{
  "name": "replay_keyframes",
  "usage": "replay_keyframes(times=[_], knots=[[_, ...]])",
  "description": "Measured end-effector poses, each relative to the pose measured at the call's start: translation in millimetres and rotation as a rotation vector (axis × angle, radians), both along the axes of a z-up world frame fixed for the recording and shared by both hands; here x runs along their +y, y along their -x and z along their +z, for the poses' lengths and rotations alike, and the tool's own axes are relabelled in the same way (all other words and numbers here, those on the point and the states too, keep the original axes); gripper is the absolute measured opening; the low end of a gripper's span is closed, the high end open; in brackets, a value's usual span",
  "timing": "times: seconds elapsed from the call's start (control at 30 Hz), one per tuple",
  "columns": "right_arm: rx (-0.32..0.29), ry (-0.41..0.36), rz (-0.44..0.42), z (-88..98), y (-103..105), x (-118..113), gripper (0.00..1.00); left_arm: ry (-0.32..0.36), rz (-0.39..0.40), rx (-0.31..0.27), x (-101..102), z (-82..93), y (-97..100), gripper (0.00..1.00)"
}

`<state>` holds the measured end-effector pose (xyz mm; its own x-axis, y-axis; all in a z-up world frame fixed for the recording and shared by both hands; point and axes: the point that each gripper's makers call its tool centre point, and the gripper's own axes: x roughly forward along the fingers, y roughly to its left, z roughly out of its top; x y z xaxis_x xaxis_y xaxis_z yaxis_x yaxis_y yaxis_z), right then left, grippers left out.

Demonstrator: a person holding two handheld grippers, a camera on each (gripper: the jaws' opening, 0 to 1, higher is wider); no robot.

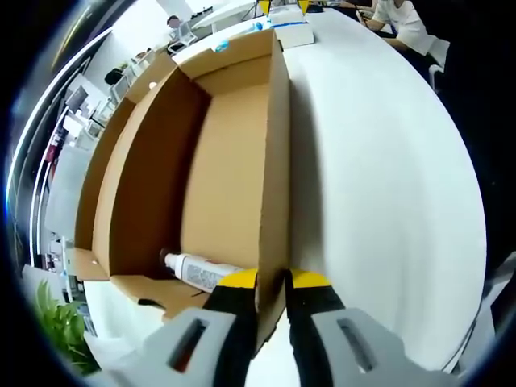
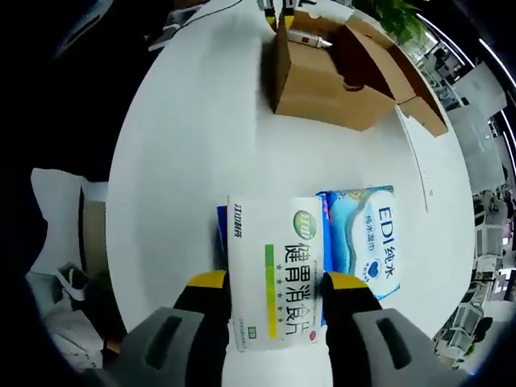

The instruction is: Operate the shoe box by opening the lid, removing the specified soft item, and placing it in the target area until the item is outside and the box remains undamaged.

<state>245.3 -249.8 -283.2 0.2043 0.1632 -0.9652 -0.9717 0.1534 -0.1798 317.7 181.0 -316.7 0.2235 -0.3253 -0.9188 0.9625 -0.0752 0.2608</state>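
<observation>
Pinching the shoe box (image 1: 234, 161) wall, the left hand-held gripper (image 1: 272, 284) steadies it, a tube (image 1: 201, 270) inside. The right hand-held gripper (image 2: 276, 284) grips a white medicine box (image 2: 274, 270) on the worktop (image 2: 193, 145), beside the wipes pack (image 2: 363, 246), well clear of the shoe box; releasing seems next.

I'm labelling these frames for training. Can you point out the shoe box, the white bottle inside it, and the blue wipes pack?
shoe box (image 1: 234, 161), left gripper view, on its bare inner floor.
white bottle (image 1: 197, 270), left gripper view, on its body.
blue wipes pack (image 2: 367, 242), right gripper view, on its printed top face.
</observation>
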Motion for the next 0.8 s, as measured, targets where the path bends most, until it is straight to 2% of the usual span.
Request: replay_keyframes(times=[0.13, 0.63, 0.8], knots=[[-0.005, -0.010, 0.089, -0.1, 2.4, 2.6, 0.46, 0.000, -0.002, -0.004, 0.0, 0.0, 0.1, 0.12], [-0.020, -0.030, 0.086, -0.7, 1.8, 3.2, 0.46, -0.003, 0.001, 0.004, 0.3, 0.1, 0.4, 0.12], [-0.050, -0.031, 0.102, 6.7, 0.5, 3.6, 0.47, -0.003, -0.002, 0.009, 0.5, 0.3, 0.5, 0.11]])
